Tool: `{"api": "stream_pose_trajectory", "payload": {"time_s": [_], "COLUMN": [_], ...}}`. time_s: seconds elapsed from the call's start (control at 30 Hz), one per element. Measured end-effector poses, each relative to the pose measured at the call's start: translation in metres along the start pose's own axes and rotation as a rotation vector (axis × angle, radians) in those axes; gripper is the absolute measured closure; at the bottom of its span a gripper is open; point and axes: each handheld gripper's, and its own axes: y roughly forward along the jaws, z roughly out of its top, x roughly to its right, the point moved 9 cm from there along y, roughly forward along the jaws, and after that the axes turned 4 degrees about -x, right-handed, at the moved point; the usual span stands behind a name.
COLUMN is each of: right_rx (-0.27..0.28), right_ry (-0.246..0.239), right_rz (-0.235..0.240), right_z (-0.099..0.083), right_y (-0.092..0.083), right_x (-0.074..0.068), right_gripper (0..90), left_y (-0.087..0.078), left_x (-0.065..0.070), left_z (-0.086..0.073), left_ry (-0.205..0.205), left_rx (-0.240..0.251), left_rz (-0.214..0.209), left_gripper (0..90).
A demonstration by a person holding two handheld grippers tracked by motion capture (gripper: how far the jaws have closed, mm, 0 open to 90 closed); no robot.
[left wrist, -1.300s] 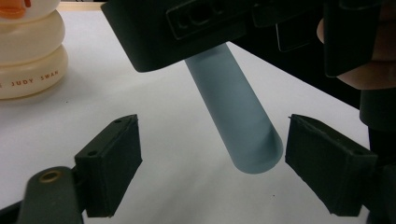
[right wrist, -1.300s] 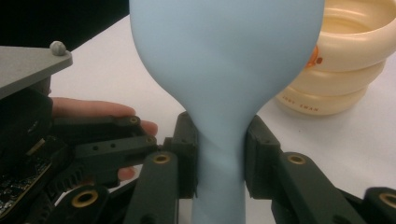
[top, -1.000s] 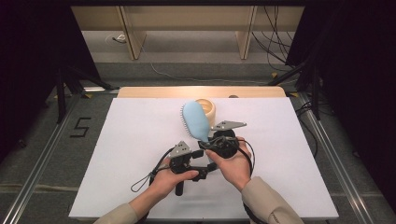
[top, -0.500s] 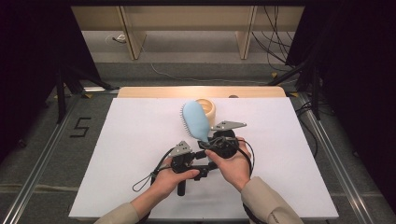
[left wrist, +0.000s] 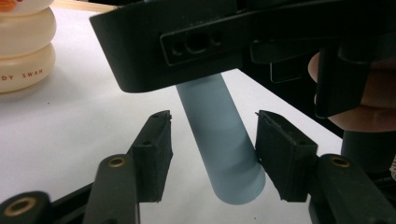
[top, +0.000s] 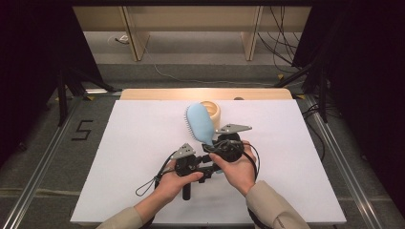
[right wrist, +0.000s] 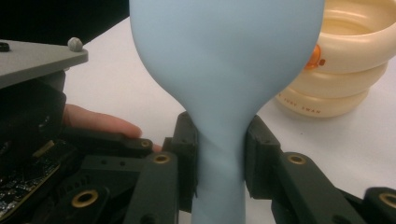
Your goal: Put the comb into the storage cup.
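Right gripper view shows your right gripper [right wrist: 219,163] with its fingers [right wrist: 187,158] clamped on the neck of the pale blue hairbrush [right wrist: 224,70], just below where the head widens. In the left gripper view, the left gripper [left wrist: 212,154] has the brush's round handle between its fingers [left wrist: 154,154]; they have just been closing, yet a gap shows on each side, so they are narrow around the handle without pressing it. From above, the brush [top: 200,124] is held over the middle of the white desk [top: 119,167], its head angled toward the cream ringed container [top: 214,110] near the far edge.

To take the handle well, I'd keep the right hand steady, centre the handle between the left pads, and close until both meet it evenly before letting the right grip ease. The handle's rounded end sits close to the pads, so a grip a little higher up the shaft looks safer.

The bristle side faces away in both gripper views, and the right gripper's body hides the upper handle from the left gripper's camera.
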Motion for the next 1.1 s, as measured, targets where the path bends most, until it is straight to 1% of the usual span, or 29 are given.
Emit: {"api": "stream_pose_trajectory", "payload": {"time_s": [0.17, 0.5, 0.6, 0.77, 0.8, 0.9, 0.97, 1.1], "right_rx": [0.002, 0.001, 0.005, 0.01, 0.011, 0.011, 0.013, 0.011], "right_ry": [-0.002, -0.003, -0.002, -0.002, -0.003, -0.001, 0.0, -0.003], "right_rz": [-0.003, -0.004, -0.005, -0.002, 0.0, 0.002, 0.005, 0.009], "right_z": [-0.0003, -0.0009, -0.0006, 0.0001, 0.0002, 0.0001, 0.0004, 0.0003], "right_y": [0.0006, 0.0018, 0.0013, 0.0008, 0.001, 0.0013, 0.0013, 0.002], "right_x": [0.0001, 0.0001, 0.0001, -0.0002, 0.0, -0.0001, -0.0003, -0.0008], "right_gripper": [70.4, 70.4, 70.4, 70.3, 70.3, 70.3, 70.2, 70.2], "left_y": [0.0008, 0.0033, 0.0026, 0.0018, 0.0016, 0.0012, 0.0005, 0.0005], "left_x": [0.0003, 0.0009, -0.0004, -0.002, -0.0025, -0.0043, -0.0051, -0.0048], "left_z": [-0.0005, -0.002, -0.0014, -0.0014, -0.0016, -0.0009, -0.001, -0.0012], "left_ry": [-0.01, -0.053, -0.084, -0.117, -0.128, -0.179, -0.181, -0.202], "left_rx": [0.003, 0.012, 0.02, 0.026, 0.028, 0.042, 0.046, 0.053], "left_rz": [-0.007, -0.036, -0.049, -0.064, -0.068, -0.082, -0.087, -0.092], "left_gripper": [50.0, 58.1, 60.2, 62.1, 62.5, 64.3, 65.0, 65.1]}}
